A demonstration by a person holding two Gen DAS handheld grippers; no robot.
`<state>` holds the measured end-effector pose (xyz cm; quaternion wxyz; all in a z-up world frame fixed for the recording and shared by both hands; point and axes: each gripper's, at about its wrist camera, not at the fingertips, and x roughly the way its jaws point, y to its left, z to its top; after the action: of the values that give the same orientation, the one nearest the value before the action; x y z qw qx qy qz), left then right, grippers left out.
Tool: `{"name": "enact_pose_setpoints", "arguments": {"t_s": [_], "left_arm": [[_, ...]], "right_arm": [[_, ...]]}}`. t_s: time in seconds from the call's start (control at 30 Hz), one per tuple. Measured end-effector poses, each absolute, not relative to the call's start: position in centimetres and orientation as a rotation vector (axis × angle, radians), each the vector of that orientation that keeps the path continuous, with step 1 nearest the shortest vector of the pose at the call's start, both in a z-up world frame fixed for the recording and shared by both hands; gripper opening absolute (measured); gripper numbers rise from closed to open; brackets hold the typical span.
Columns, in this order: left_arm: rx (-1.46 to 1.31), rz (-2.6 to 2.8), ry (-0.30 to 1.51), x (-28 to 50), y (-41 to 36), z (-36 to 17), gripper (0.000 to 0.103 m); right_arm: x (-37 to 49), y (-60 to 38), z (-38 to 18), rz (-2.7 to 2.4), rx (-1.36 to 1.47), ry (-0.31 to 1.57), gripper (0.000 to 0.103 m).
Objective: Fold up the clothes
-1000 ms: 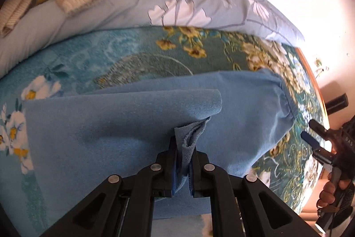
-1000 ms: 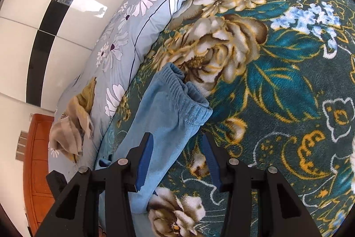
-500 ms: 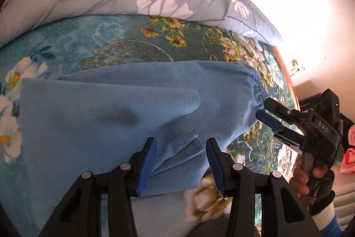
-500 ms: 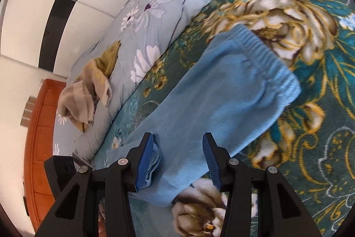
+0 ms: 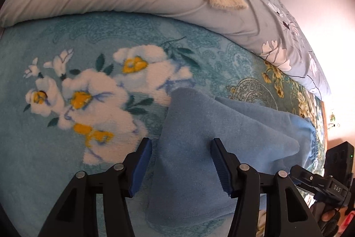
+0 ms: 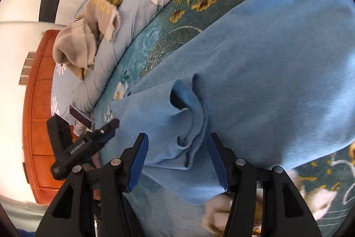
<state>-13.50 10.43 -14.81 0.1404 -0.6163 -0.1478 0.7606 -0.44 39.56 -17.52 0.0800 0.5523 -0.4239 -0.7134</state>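
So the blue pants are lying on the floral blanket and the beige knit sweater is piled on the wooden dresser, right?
Not quite. The blue pants do lie on the floral blanket, but the beige knit sweater is piled on the pale blue flowered duvet, not on the dresser. The right wrist view shows it.

Both wrist views close above garment [image 5: 199,126]

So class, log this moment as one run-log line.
left gripper: opening, astride blue garment | right gripper: opening, over bunched hem | garment: flat on floral blanket
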Motion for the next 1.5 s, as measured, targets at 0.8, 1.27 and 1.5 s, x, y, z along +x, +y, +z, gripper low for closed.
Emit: {"name": "enact_pose_setpoints", "arguments": {"t_s": [0.8, 1.27, 1.5], "left_arm": [[-1.768, 2.203, -0.491, -12.1, 8.8, -16.3, 0.064], [-1.773, 2.31, -0.359, -11.7, 9.1, -13.7, 0.062], [-1.627, 2.173, -0.26, -11.5, 16.7, -10.6, 0.062]], "right_arm": [[-2.1, 40.9, -17.7, -2.271, 1.663, -1.054, 0.007], [8.6, 49.9, -13.6, -2.625, 1.486, -1.386, 0.04], [15.1, 55.4, -17.6, -2.53, 1.238, -1.954, 0.053]]}}
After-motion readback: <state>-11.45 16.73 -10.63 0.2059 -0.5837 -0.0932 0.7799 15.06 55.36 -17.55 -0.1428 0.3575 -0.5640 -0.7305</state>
